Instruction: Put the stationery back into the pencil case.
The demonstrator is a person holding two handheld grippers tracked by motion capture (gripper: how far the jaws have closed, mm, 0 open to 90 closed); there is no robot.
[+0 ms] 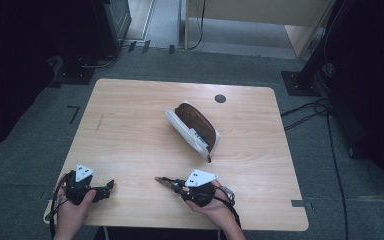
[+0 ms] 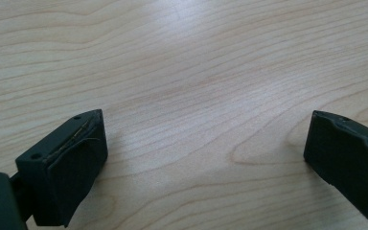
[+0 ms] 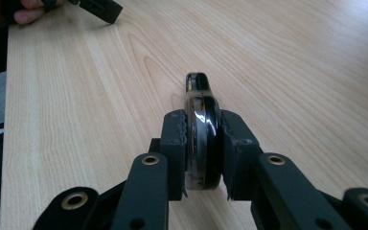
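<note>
Mid-table in the high view, an open glasses case (image 1: 194,128) lies at a slant, white shell outside, brown lining inside; something pale sits against its inner wall, too small to identify, and a dark tab or zipper pull pokes off its near end. The wooden table (image 1: 130,130) has a small dark round grommet (image 1: 220,98) near the far edge. Right gripper (image 1: 166,181) at the near edge, jaws clamped on folded glasses (image 3: 201,129): dark, glossy, amber-tinged frame, held edge-on, sticking forward past the jaws just above the wood, well apart from the case. Left gripper (image 1: 109,186) near the table's near-left corner, jaws spread wide, nothing between them, bare wood grain below. Person's hands (image 1: 72,210) hold both tools from the bottom edge.
</note>
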